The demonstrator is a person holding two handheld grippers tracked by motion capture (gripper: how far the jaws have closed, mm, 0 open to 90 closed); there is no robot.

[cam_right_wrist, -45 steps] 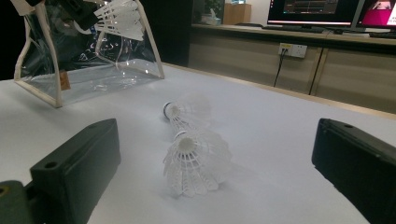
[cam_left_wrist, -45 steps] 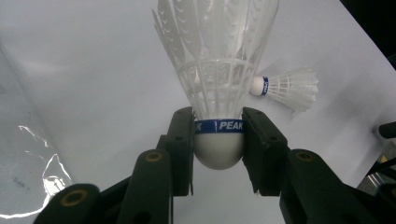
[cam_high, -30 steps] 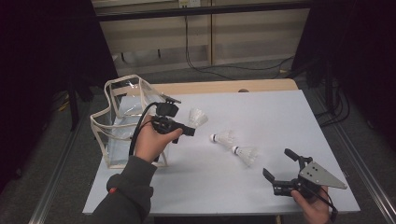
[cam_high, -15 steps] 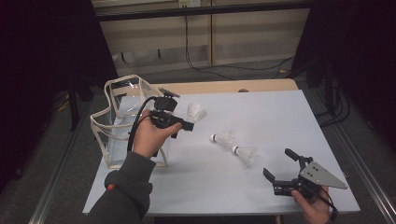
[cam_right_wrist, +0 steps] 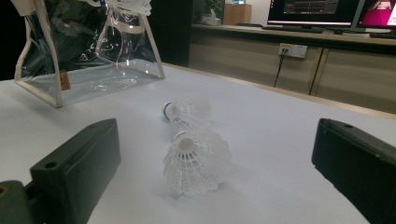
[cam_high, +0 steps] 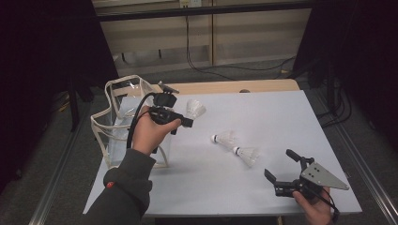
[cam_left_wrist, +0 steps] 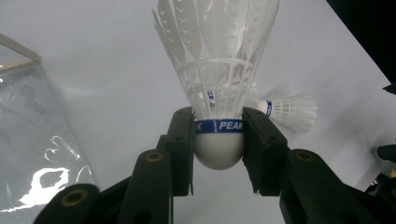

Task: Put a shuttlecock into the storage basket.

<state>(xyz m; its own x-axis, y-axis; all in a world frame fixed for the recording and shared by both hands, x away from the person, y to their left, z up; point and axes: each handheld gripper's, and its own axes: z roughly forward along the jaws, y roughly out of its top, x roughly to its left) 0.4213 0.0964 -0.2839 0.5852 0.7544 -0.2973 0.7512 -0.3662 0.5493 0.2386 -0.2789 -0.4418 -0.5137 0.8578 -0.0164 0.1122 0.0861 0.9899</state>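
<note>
My left gripper (cam_high: 188, 118) is shut on the cork of a white shuttlecock (cam_high: 195, 109) (cam_left_wrist: 219, 84) with a blue PEAK band, held in the air beside the clear bag (cam_high: 119, 119). Its jaws (cam_left_wrist: 218, 140) press both sides of the cork, feathers pointing away. Two more white shuttlecocks (cam_high: 226, 138) (cam_high: 247, 154) lie on their sides near the middle of the white table (cam_high: 263, 112). In the right gripper view they lie one behind the other (cam_right_wrist: 187, 112) (cam_right_wrist: 197, 161). My right gripper (cam_high: 284, 168) (cam_right_wrist: 215, 154) rests open near the front right edge, facing them, with nothing between its jaws.
The clear plastic bag with cream trim (cam_right_wrist: 84, 51) stands upright at the table's left side. A wooden strip (cam_high: 234, 86) borders the table's far edge. Cabinets and monitors (cam_right_wrist: 317, 11) stand beyond. The floor drops away on all sides.
My left hand has shifted slightly back and left with the shuttlecock, closer to the bag. The right gripper and the two lying shuttlecocks have stayed put.
</note>
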